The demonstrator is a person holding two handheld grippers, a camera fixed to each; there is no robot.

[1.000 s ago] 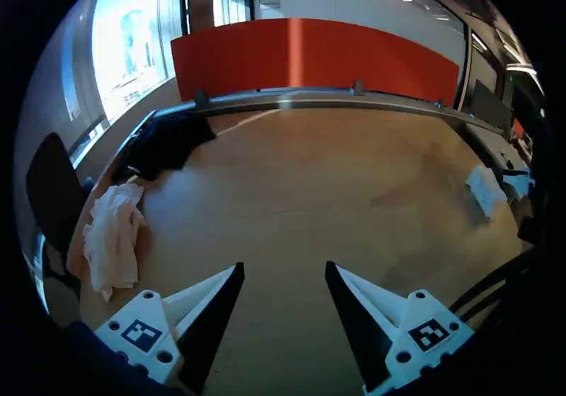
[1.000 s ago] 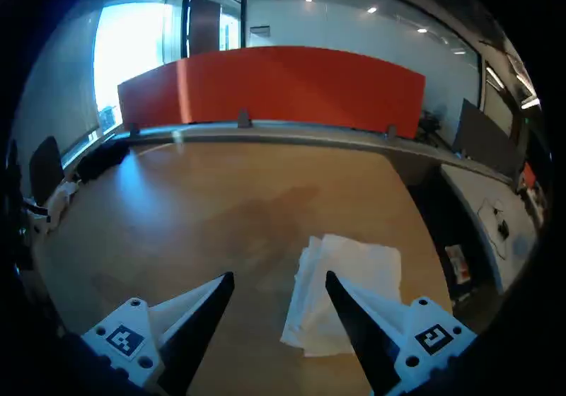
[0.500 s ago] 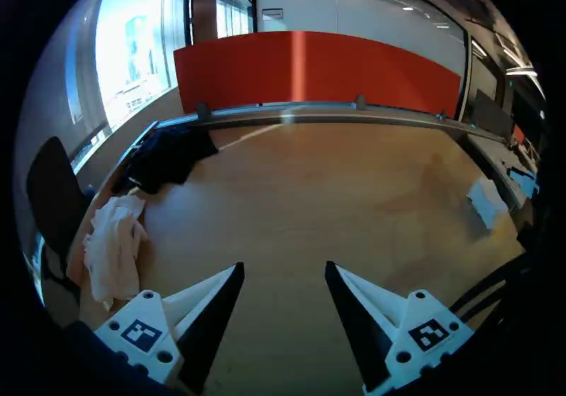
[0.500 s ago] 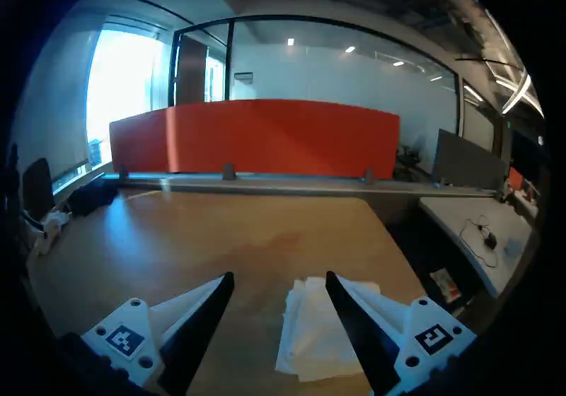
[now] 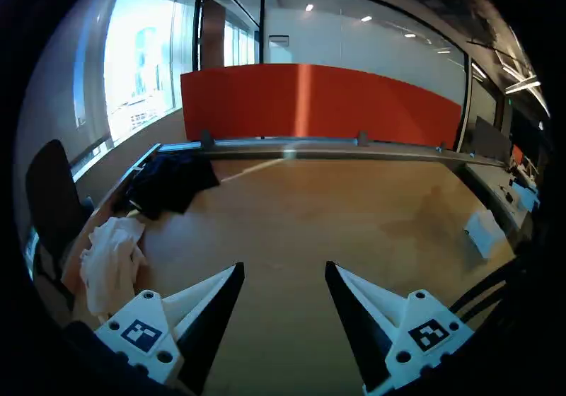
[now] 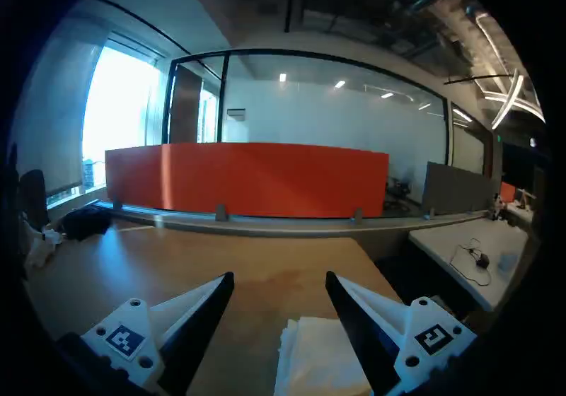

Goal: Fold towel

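Observation:
A folded white towel (image 6: 318,357) lies flat on the wooden table (image 6: 177,276), low in the right gripper view, just under my right gripper (image 6: 279,277), which is open and holds nothing. The same folded towel (image 5: 485,231) sits at the table's far right edge in the left gripper view. A crumpled white towel (image 5: 107,263) lies in a heap at the left edge of the table (image 5: 318,212), to the left of my left gripper (image 5: 283,267). That gripper hovers over bare wood, open and empty.
A black garment (image 5: 168,180) lies at the table's back left corner. A red divider panel (image 5: 318,106) with a metal rail runs along the far edge. A dark chair (image 5: 53,198) stands to the left. A white desk (image 6: 467,247) with cables stands to the right.
Both grippers have tilted upward, so the table and both towels have slid lower in each view. Both stay open. The towels have not moved on the table.

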